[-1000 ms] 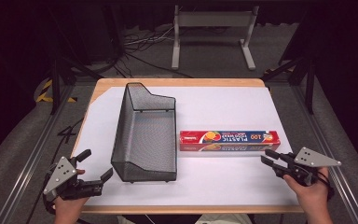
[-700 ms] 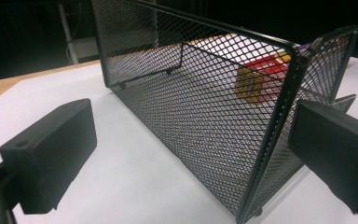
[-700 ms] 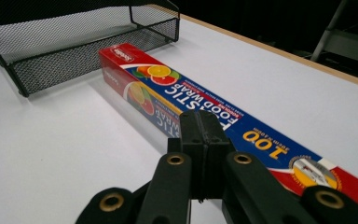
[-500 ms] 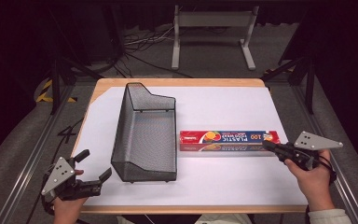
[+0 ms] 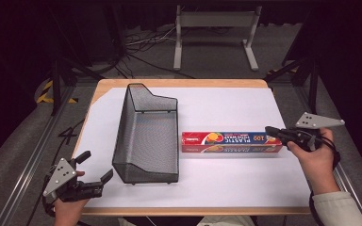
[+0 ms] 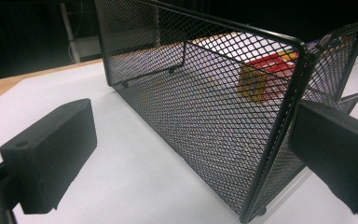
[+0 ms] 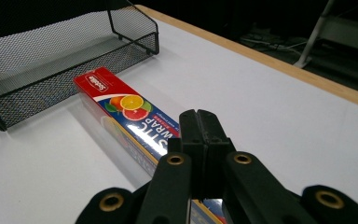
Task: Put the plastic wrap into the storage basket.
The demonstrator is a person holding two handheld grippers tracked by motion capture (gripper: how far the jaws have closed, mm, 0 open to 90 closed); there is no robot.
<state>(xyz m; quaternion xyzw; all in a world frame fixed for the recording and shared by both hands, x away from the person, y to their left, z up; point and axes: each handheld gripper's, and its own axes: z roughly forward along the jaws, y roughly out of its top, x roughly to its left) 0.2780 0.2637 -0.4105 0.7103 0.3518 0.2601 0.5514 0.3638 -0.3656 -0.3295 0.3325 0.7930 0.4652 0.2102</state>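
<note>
A black wire-mesh basket (image 5: 147, 136) stands on a white table cover (image 5: 226, 106) edged by light wood. The plastic wrap box (image 5: 231, 141) is red with a blue band, white lettering and orange citrus slices. Both grippers are black.

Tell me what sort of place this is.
Probably a lab or studio set up for recording, not a home. A wooden table with a white cover stands on grey carpet among dark surroundings, loose cables trail over the floor, and a bare metal stand stands behind it.
</note>
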